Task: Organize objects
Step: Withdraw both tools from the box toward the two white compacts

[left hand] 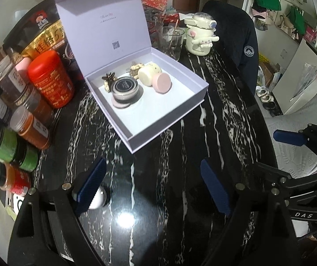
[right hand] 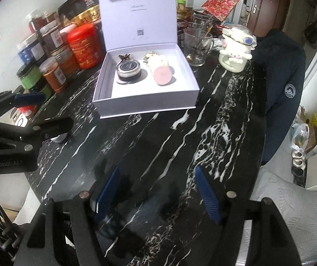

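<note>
Small white round thing [left hand: 97, 199] right by the left claw [left hand: 156, 188], lower left of frame; both claws wide, holding nothing. Open box [left hand: 169, 110] farther off, upper middle. Left nearer.

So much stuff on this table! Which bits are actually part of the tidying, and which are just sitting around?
Part of the job:
- open white box
- black-lidded jar, pink round case and cream pot inside it
- left gripper and right gripper, both open and empty

Probably just lying about:
- red tin
- spice jars
- glass cups
- cartoon mug
</note>
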Tool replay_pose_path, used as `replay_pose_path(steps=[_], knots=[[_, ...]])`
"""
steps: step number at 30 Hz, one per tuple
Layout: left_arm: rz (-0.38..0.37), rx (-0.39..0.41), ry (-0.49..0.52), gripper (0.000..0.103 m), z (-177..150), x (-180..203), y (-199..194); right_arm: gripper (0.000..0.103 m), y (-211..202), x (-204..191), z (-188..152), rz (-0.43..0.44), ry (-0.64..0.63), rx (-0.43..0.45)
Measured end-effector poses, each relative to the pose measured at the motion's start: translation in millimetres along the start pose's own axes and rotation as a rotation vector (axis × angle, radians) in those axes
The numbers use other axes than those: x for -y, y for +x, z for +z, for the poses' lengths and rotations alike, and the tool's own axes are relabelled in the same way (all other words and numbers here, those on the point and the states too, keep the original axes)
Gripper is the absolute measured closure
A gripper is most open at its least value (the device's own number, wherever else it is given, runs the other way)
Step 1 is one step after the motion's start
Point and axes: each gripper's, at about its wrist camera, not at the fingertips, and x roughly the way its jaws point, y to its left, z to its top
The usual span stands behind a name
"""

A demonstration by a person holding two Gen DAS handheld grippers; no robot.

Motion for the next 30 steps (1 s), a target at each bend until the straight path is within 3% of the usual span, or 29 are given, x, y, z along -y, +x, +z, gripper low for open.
replay_pose_path(steps=[11,30], knots=[[0.024,-0.033,-0.072,0.017,-38.1,-26.1,-9.3,0.032,11.0,-42.5,-5.2,0.054,-0.087,-0.031],[0.142,-0.074,-0.266,0.017,-94.7,-107.1,-29.6,0.032,38.2,-136.1,21.6,0.183,-0.299,-0.058]])
